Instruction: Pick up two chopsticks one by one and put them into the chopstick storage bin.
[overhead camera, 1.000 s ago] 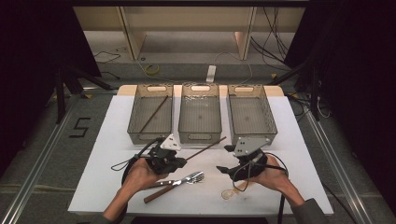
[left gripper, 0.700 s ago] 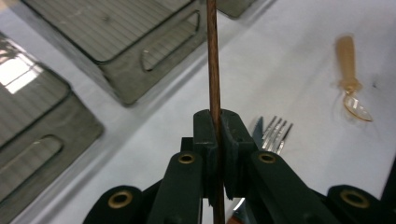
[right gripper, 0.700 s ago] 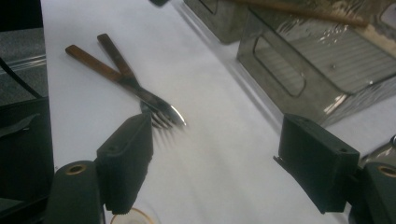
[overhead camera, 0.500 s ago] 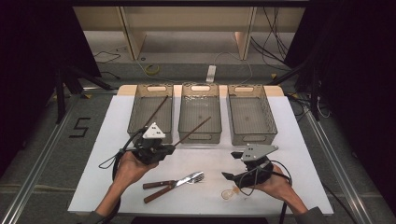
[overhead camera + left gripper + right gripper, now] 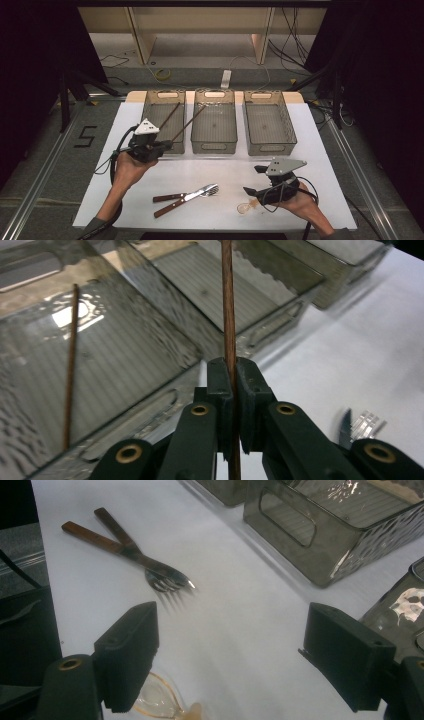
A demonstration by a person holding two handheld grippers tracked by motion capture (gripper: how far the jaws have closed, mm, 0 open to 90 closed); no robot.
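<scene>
My left gripper (image 5: 166, 145) is shut on a thin brown chopstick (image 5: 189, 123), held over the front rim of the left bin (image 5: 150, 111). The stick slants up and right toward the middle bin (image 5: 214, 146). In the left gripper view the pads (image 5: 220, 385) clamp the chopstick (image 5: 228, 310). A second chopstick (image 5: 168, 116) lies inside the left bin. My right gripper (image 5: 248, 191) stands open near the front right. Its jaws have just been opening, with nothing between them. It hovers over a clear plastic spoon (image 5: 244, 206), which lies by the left jaw (image 5: 159, 701).
Three smoky clear bins stand in a row at the back of the white table (image 5: 325, 165); the right bin (image 5: 268, 146) is empty. Two wooden-handled forks (image 5: 186, 197) lie crossed at the front middle. Dark floor and cables surround the table.
My left gripper carried the chopstick from the table's middle up and left to the left bin. The right gripper drew back toward the near edge and lowered.
</scene>
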